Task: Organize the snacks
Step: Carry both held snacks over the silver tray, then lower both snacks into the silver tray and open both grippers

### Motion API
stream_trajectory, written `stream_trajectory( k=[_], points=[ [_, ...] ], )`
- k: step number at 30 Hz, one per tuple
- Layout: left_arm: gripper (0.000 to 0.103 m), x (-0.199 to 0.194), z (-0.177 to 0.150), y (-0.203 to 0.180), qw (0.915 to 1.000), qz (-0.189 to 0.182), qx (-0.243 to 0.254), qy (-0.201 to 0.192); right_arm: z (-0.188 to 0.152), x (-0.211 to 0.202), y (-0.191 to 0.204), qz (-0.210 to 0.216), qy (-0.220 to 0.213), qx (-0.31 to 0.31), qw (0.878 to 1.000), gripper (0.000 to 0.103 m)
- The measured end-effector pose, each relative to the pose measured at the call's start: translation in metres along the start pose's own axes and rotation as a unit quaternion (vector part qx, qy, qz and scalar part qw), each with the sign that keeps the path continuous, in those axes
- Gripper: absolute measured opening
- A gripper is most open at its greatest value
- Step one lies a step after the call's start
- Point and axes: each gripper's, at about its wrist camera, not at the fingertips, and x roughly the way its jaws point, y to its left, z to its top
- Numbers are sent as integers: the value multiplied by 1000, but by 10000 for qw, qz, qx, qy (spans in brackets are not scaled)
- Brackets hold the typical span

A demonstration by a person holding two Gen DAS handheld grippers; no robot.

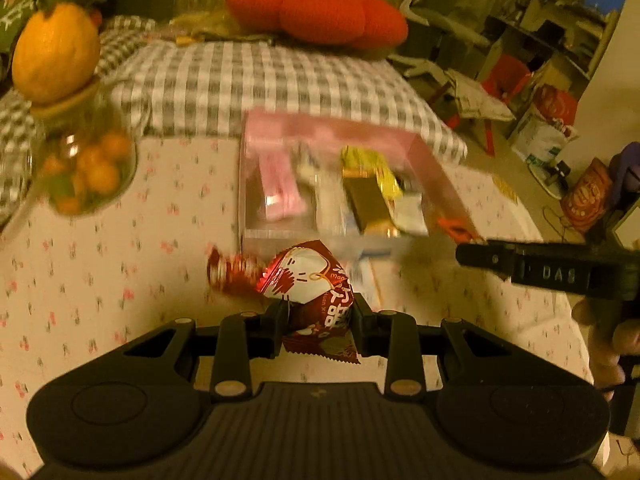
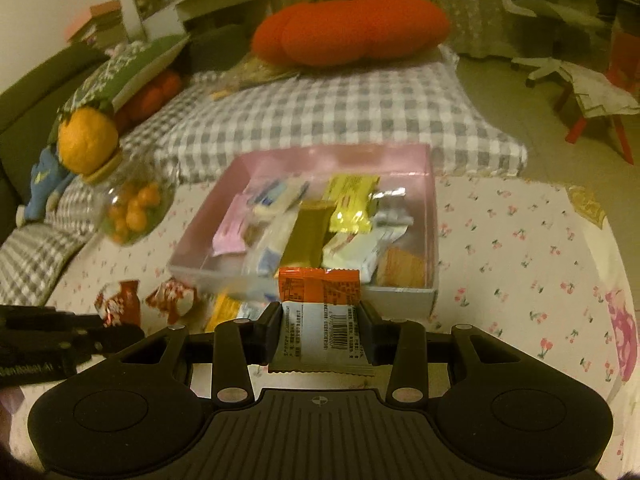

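Observation:
My left gripper (image 1: 318, 316) is shut on a dark red snack packet (image 1: 316, 300) with white print, held above the floral tablecloth. Just beyond it stands the pink box (image 1: 436, 168) that holds several wrapped snacks. Another red packet (image 1: 230, 274) lies on the cloth to the left. My right gripper (image 2: 322, 330) is shut on an orange-and-white snack packet (image 2: 322, 312) with a barcode, in front of the pink box (image 2: 430, 240). Two red packets (image 2: 120, 304) and a yellow one (image 2: 224, 312) lie on the cloth left of the box. The right gripper's fingers (image 1: 492, 258) show at the right edge of the left wrist view.
A glass jar of small oranges (image 1: 86, 172) with a big orange on top stands at the left. Behind the table lies a checked cushion (image 1: 256, 84) with a red plush pillow (image 1: 320, 12). The table edge drops at the right toward a cluttered floor (image 1: 540, 120).

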Motion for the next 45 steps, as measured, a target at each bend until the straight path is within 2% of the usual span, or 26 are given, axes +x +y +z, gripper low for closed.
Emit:
stream_trajectory(
  k=[4, 9, 12, 18, 23, 31, 36, 42, 45],
  points=[
    [30, 8, 22, -1, 9997, 136, 51, -171, 8, 5, -13, -38, -115, 248, 9996, 39],
    [30, 22, 40, 2, 9990, 342, 71, -294, 19, 10, -27, 117, -302, 594, 9977, 39],
    [30, 38, 48, 3, 9984, 478, 130, -259, 25, 16, -30, 187, -466, 632, 9967, 39],
    [30, 61, 55, 5, 9981, 589, 92, -141, 28, 33, -31, 154, -475, 674, 9965, 39],
    [30, 73, 54, 6, 9977, 671, 21, 7, 26, 44, -35, 84, -426, 729, 9964, 40],
    [30, 83, 47, 0, 9961, 808, 347, 35, 22, 55, -37, -55, -372, 699, 9968, 40],
    [31, 87, 48, 2, 9964, 764, 363, 69, 20, 58, -39, -136, -328, 624, 9974, 40],
    [35, 85, 48, 1, 9966, 696, 450, 33, 19, 58, -40, -173, -339, 645, 9972, 43],
    [42, 83, 48, 0, 9966, 690, 448, 14, 19, 56, -41, -150, -316, 695, 9970, 46]
  ],
)
